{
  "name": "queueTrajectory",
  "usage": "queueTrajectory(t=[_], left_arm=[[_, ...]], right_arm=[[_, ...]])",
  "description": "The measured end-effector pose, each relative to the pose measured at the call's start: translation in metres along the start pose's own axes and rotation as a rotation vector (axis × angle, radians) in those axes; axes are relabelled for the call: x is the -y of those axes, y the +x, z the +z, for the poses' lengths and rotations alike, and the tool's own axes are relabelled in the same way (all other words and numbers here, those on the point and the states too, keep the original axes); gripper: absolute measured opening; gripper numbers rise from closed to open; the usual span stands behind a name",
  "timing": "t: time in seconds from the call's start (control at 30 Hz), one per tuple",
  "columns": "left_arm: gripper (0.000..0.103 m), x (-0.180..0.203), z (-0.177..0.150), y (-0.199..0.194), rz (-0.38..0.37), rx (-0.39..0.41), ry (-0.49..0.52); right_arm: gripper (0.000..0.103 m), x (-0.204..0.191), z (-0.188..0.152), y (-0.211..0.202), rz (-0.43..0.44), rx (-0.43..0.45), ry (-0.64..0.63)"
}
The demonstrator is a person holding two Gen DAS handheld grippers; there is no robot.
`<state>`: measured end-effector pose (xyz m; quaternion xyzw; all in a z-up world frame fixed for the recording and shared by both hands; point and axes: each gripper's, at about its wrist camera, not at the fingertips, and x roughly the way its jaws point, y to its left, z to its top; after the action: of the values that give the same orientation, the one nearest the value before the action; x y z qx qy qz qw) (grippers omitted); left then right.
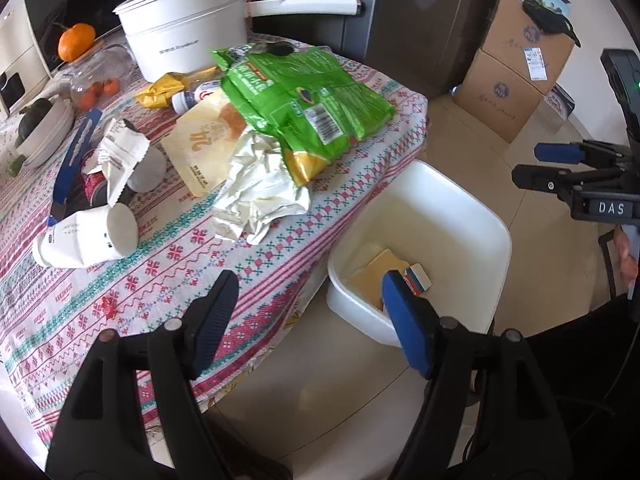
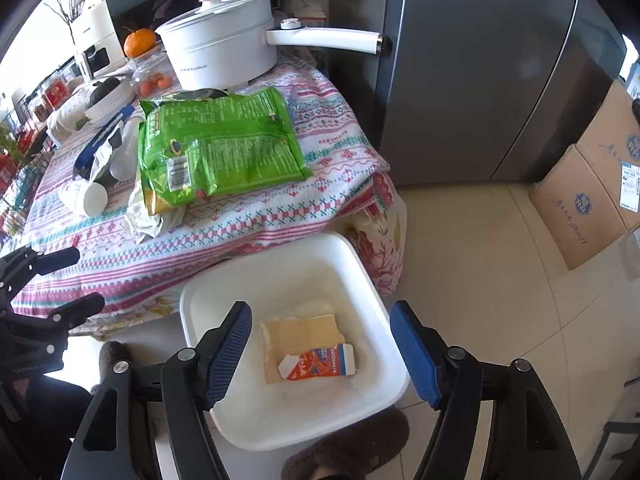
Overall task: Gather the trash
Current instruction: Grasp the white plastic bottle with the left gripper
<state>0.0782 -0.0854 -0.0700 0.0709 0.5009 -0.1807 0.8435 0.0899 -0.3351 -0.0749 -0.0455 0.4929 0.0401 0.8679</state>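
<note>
A white bin [image 2: 280, 272] stands on the floor against the table's edge. It holds a tan card [image 2: 300, 336] and a small orange-and-white carton [image 2: 320, 364]. My right gripper [image 2: 320, 312] hangs open above the bin, nothing between its fingers. My left gripper [image 1: 310, 284] is open and empty over the table's near edge, beside the bin [image 1: 472, 216]. On the patterned tablecloth [image 1: 120, 320] lie a green snack bag [image 1: 304, 96], crumpled white wrapping [image 1: 260, 192], a beige packet [image 1: 200, 148], a tipped white cup [image 1: 88, 240] and a torn wrapper [image 1: 120, 160].
At the table's back stand a white long-handled pot [image 1: 188, 32], an orange [image 1: 76, 42] and a bowl with a dark squash [image 1: 44, 124]. A grey fridge [image 2: 480, 80] and cardboard boxes [image 1: 516, 80] line the far side. A slipper [image 2: 352, 452] lies by the bin.
</note>
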Motion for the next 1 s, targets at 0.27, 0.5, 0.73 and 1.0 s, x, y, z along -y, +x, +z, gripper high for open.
queueTrajectory(t=[0.27, 0.5, 0.73, 1.0], left_arm=[[0.079, -0.081, 0.012, -0.01, 0.079, 0.006, -0.294], [0.079, -0.174, 0.014, 0.004, 0.158, 0.012, -0.626], [0.079, -0.222, 0.017, 0.032, 0.259, -0.013, -0.809], [0.079, -0.245, 0.02, 0.058, 0.333, -0.017, -0.966]], right_arm=[[0.077, -0.025, 0.021, -0.004, 0.027, 0.034, -0.006], [0.078, -0.057, 0.044, 0.0, 0.065, 0.049, -0.039], [0.078, -0.086, 0.065, 0.008, 0.084, 0.055, -0.077], [0.078, -0.101, 0.084, 0.021, 0.1, 0.059, -0.081]])
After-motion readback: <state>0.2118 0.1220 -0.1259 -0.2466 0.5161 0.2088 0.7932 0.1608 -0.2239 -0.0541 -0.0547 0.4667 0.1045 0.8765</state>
